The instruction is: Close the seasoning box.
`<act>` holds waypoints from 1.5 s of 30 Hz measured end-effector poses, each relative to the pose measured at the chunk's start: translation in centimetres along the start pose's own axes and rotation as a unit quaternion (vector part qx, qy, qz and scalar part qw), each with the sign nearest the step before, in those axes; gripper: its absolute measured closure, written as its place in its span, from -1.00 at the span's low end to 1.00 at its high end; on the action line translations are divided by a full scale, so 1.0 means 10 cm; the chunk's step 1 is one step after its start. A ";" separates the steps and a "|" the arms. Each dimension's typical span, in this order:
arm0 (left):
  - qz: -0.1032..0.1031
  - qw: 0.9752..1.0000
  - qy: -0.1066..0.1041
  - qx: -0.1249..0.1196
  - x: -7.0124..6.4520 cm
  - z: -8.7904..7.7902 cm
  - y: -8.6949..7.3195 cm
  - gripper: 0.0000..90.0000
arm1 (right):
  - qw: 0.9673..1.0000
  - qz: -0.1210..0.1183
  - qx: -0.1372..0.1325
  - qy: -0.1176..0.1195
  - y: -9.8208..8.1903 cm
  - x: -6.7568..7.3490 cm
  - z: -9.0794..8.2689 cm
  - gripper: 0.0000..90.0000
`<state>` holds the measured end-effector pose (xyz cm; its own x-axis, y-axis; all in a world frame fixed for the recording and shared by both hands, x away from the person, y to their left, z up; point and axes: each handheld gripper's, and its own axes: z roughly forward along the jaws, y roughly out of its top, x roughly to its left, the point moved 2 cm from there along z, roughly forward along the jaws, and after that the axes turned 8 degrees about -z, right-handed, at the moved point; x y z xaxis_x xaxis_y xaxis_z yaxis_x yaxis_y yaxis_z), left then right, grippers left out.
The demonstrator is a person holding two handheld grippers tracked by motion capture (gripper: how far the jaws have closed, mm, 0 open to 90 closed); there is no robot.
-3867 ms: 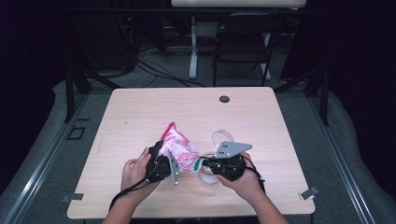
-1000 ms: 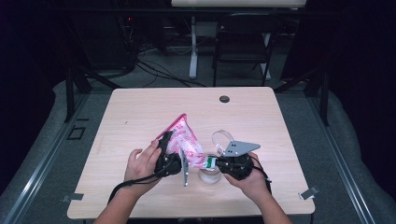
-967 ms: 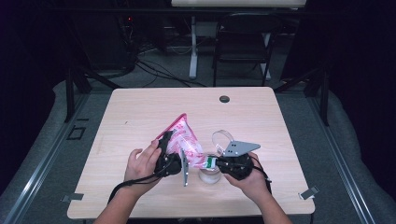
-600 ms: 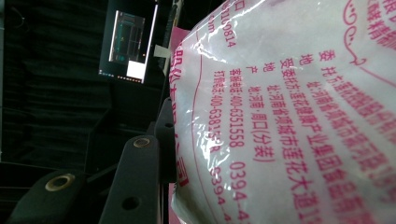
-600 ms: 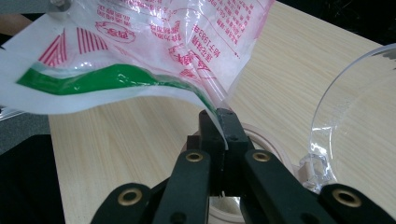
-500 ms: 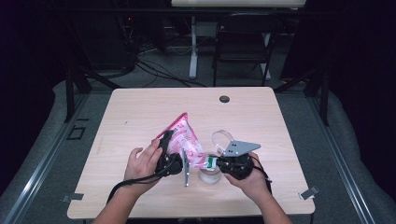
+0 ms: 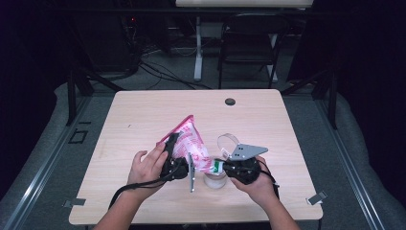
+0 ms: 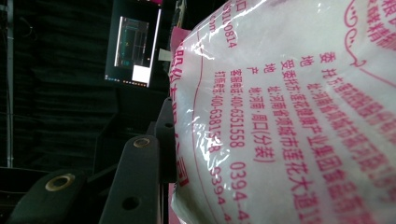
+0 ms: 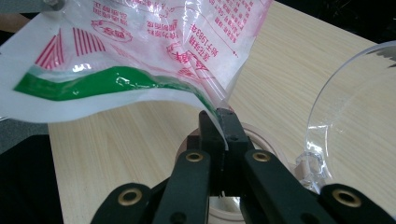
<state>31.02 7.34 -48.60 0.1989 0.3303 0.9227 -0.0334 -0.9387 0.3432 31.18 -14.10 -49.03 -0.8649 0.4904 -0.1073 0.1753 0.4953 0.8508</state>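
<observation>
— Two grippers on one pink printed bag [image 7: 191,143], near centre of the table [image 7: 143,110]. Why tilted?
— Right gripper [image 9: 223,122] pinches its low corner over the clear jar [image 7: 215,178], likely as a spout. Left gripper [image 7: 173,160] clamps the raised side.

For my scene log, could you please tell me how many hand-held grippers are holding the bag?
2: the left hand-held gripper grips the bag from its left side; the right hand-held gripper pinches its lower edge above the jar.
</observation>
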 end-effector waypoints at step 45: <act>0.018 1.000 -0.002 0.003 -0.06 0.03 0.03 0.39 | 1.000 0.006 0.014 0.003 -0.08 -0.04 0.06 1.00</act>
<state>31.13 6.80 -49.09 0.2025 0.2952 0.9337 -0.0356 -0.9506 0.3083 31.62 -14.30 -49.98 -0.8648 0.4932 -0.0939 0.1993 0.5090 0.8374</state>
